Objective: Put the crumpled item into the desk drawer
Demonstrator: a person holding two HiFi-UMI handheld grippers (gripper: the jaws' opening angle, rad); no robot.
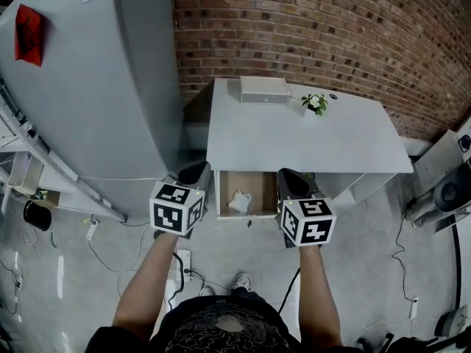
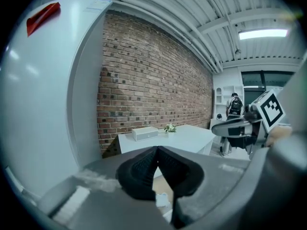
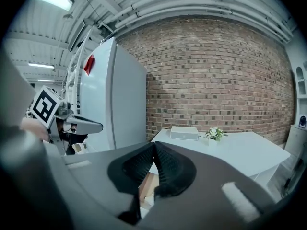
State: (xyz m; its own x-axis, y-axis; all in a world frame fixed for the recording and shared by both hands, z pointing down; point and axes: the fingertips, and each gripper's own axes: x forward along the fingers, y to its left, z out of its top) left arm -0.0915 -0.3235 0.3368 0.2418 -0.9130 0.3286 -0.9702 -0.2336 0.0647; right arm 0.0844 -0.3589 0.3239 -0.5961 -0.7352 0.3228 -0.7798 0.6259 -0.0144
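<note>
Left tool (image 1: 195,173) and right tool (image 1: 291,179) closed; crumpled item (image 1: 240,201) lies in drawer (image 1: 260,190).

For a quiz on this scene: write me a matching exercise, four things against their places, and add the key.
Things:
1. crumpled white item
2. potted plant
3. white box
4. red patch

Places:
A. on the tall grey cabinet
B. on the desk, right of the box in the head view
C. in the open drawer
D. at the desk's rear edge, by the brick wall, left of the plant in the head view

Pairs: 1-C, 2-B, 3-D, 4-A.
</note>
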